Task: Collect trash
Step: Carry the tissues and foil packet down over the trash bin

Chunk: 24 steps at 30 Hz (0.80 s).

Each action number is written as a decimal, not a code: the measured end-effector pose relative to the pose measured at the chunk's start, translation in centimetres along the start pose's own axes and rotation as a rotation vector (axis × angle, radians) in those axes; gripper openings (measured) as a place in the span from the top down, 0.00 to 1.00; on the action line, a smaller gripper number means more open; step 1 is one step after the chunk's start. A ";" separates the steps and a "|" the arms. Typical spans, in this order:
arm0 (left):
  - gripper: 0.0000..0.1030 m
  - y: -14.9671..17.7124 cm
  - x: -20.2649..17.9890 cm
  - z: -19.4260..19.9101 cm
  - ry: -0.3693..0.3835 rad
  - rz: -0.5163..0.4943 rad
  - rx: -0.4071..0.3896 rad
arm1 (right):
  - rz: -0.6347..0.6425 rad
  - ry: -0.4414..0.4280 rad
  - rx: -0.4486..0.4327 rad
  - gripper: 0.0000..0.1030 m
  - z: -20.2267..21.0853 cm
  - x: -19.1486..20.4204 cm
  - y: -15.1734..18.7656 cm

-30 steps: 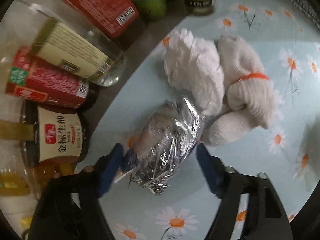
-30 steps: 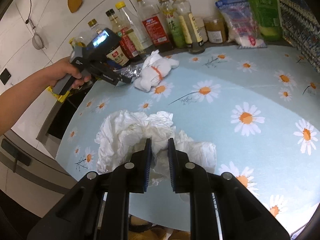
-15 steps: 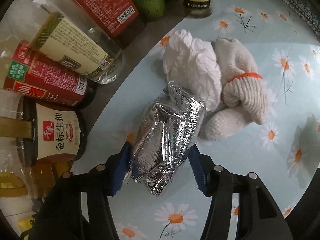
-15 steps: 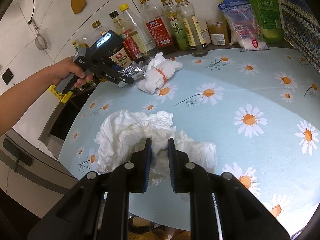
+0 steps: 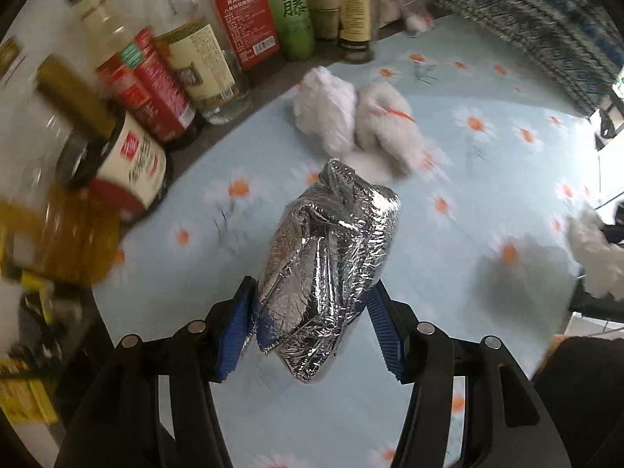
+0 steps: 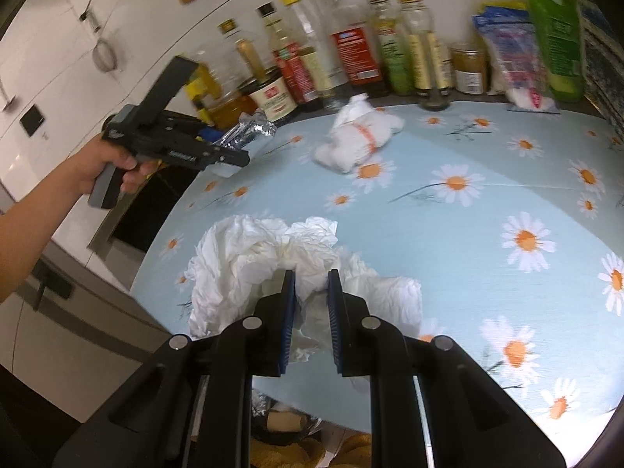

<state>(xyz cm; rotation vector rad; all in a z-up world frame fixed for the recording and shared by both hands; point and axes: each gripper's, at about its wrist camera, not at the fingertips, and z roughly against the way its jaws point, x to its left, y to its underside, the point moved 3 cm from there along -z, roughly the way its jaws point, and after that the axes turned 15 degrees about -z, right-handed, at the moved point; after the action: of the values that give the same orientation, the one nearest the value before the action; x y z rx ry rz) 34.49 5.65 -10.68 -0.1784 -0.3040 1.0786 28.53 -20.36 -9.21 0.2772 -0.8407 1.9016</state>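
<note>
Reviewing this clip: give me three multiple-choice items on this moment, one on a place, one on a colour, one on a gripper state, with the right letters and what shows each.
1. Where does the white glove with the orange band lie?
A. On the daisy tablecloth, near the bottles
B. Inside a bin
C. In the right gripper

2. What colour are the pads of the left gripper?
A. Red
B. Blue
C. Yellow

3. What does the right gripper hold?
A. Nothing, it is open
B. A bottle
C. Crumpled white tissue

Key: 1 A, the glove rests on the cloth before the bottle row. 2 B, blue pads flank the foil bundle. 3 C, tissue sits pinched between its fingers.
</note>
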 end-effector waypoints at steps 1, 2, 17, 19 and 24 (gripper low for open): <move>0.46 0.9 -0.6 0.5 0.002 0.007 -0.007 | 0.010 -0.004 0.010 0.83 -0.3 0.6 0.3; 0.46 2.2 -1.5 1.2 0.005 0.019 -0.018 | 0.018 -0.010 0.020 0.83 -0.6 1.1 0.6; 0.46 15.6 -12.5 4.2 0.114 0.203 -0.090 | 0.147 -0.085 0.198 0.83 -5.1 10.2 8.0; 0.46 16.9 -13.4 4.3 0.130 0.227 -0.097 | 0.161 -0.088 0.223 0.83 -5.5 11.1 9.1; 0.46 20.0 -15.7 4.0 0.182 0.288 -0.101 | 0.181 -0.076 0.281 0.83 -6.4 12.5 11.8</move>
<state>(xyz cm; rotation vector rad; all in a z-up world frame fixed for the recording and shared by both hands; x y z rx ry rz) 9.59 1.01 -15.18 -0.4179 -0.1713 1.3226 13.49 -10.41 -12.41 0.4595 -0.6646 2.1935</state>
